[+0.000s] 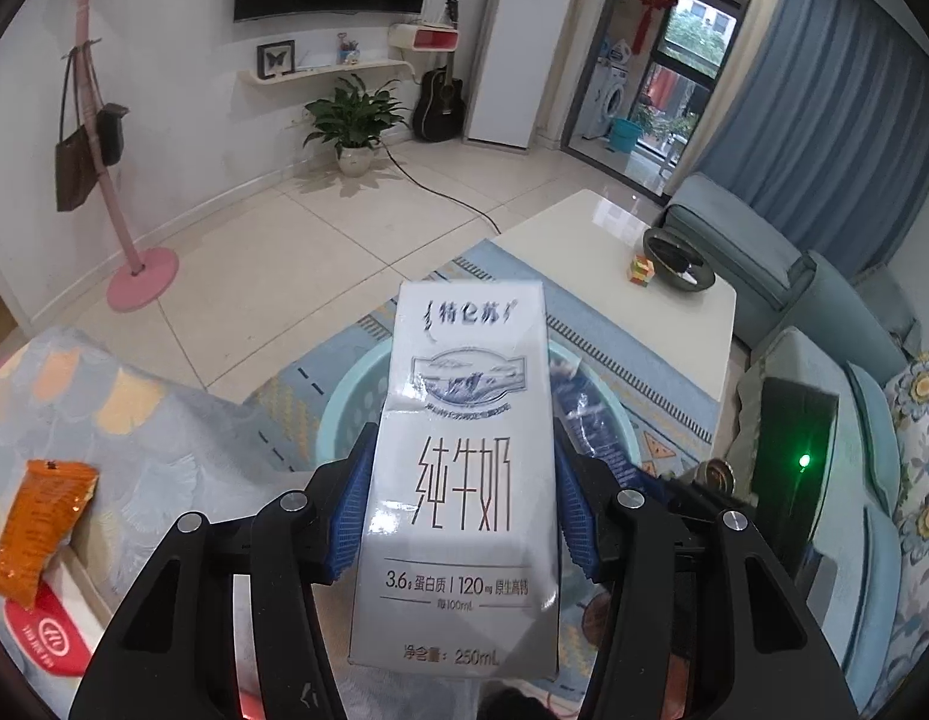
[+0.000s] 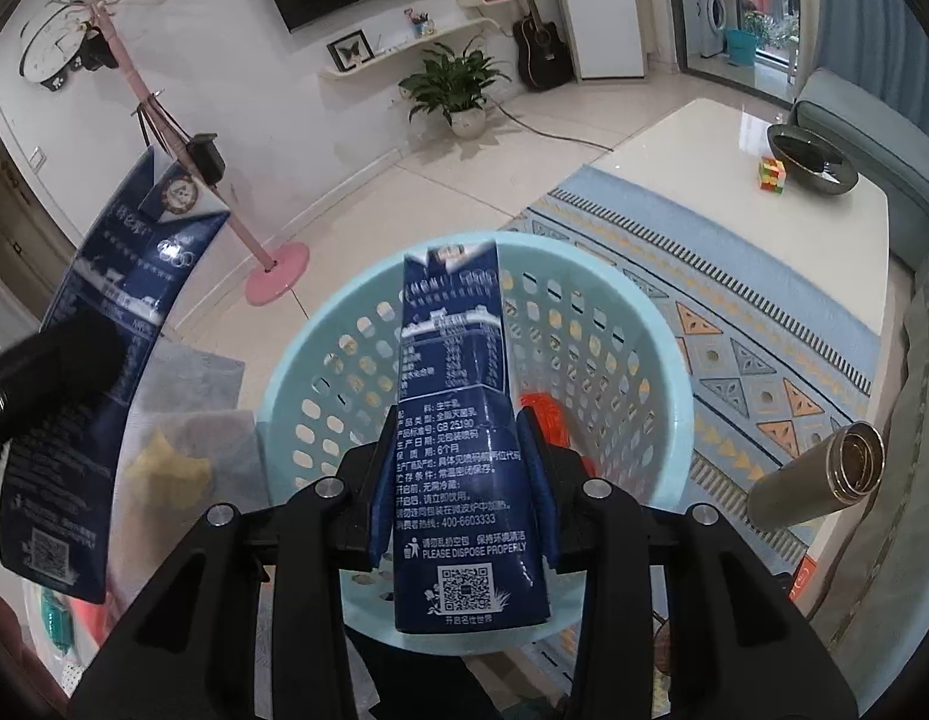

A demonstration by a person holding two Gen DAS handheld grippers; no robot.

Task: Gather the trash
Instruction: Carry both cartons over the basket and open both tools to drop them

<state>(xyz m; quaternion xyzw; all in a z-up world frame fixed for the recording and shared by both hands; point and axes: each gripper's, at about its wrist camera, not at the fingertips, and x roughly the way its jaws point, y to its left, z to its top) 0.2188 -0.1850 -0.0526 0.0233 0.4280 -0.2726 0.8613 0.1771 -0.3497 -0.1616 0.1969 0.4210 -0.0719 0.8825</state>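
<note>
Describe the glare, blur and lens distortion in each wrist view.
Left wrist view: sheen washes over the white milk carton held in the left gripper; glare on the coffee table; room lines bow toward the dark fisheye corners. Right wrist view: the blue carton prints sharply in the right gripper, its top slightly soft; the other carton at left is blurred.

A pink coat stand (image 1: pixel 113 180) stood near a potted plant (image 1: pixel 353 120) and guitar (image 1: pixel 438 102). On the white surface (image 2: pixel 734 180) sat a dark bowl (image 2: pixel 812 159) beside what looked like a puzzle cube (image 2: pixel 772 176).
</note>
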